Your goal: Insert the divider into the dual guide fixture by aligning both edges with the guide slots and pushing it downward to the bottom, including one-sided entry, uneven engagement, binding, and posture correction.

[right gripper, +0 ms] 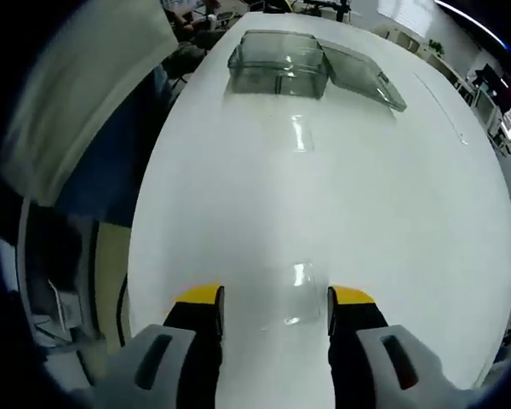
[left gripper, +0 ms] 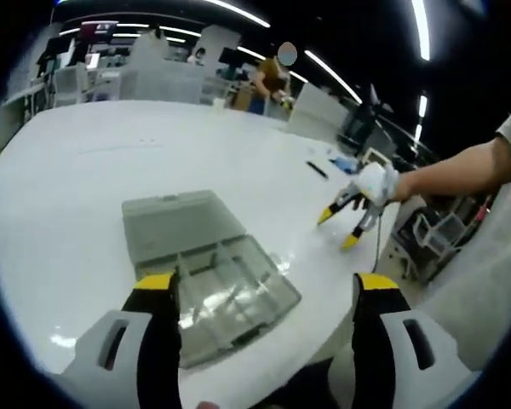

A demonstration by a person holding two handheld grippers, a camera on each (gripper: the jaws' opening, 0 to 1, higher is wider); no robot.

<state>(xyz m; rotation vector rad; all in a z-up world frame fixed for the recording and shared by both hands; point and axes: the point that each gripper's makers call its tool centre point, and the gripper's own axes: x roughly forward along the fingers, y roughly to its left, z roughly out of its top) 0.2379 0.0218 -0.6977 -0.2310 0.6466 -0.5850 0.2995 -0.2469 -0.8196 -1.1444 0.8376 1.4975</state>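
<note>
The bench [left gripper: 85,196] was a broad, smooth, glossy white slab with a rounded edge, and it carried one box-like fixture [left gripper: 209,277] of clear, smoky-grey plastic, shallow and rectangular, with thin internal walls splitting its base into compartments; its flat hinged lid [left gripper: 172,220] lay folded open on the bench beside the base. In the left gripper view this fixture sat near the bench's near edge, just ahead of the left tool [left gripper: 268,285], whose two black jaws with yellow tips stood spread wide apart, gripping nothing, one tip overlapping the fixture's rim in the picture. The right tool [left gripper: 339,228], seen there beyond the fixture toward the bench's right-hand edge, was held in a white-gloved hand [left gripper: 376,181] and pointed its yellow tips down at the bench top. In the right gripper view the same tool [right gripper: 275,300] had its jaws parted, with a single divider [right gripper: 294,298], a small thin sheet of transparent plastic, lying flat on the bench between the tips; whether the tips touched its edges could not be told. The fixture [right gripper: 281,64] showed near the far edge of the bench, well apart from the divider, with one pale glare patch [right gripper: 300,134] on the bare surface between them.
</note>
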